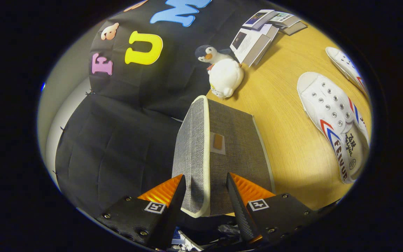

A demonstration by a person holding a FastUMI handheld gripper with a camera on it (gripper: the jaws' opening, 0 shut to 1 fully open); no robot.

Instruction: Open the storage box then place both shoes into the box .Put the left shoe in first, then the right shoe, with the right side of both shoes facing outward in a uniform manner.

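The tool (205, 190), with its two orange ribbed fingers (163, 190) spread apart, straddles the near edge of the grey woven-fabric storage box lid with cream piping (196, 154). The left finger lies close against the lid's outer face, while a clear gap separates the right finger from the inner face, so the tool is released and presses on nothing yet. The lid stands raised on edge between the fingers, with a small brown pull tab on a pale patch (218, 142) just beyond them on its inner face.

The lid looks light, a fabric skin over a stiff board, so it should swing without much force. Its coarse weave should grip well against the ribbed fingers, and the piped rim is a sensible place to pinch.

The two white canvas lace-less shoes with red and blue stripes lie on the light wooden worktop (278, 115), well to the right of the fingers: the nearer shoe (331, 115) and, beyond it, the farther shoe (346, 66). They seem soft, light and easily squashed, and the firmer heel collar or sidewall is probably the best hold.
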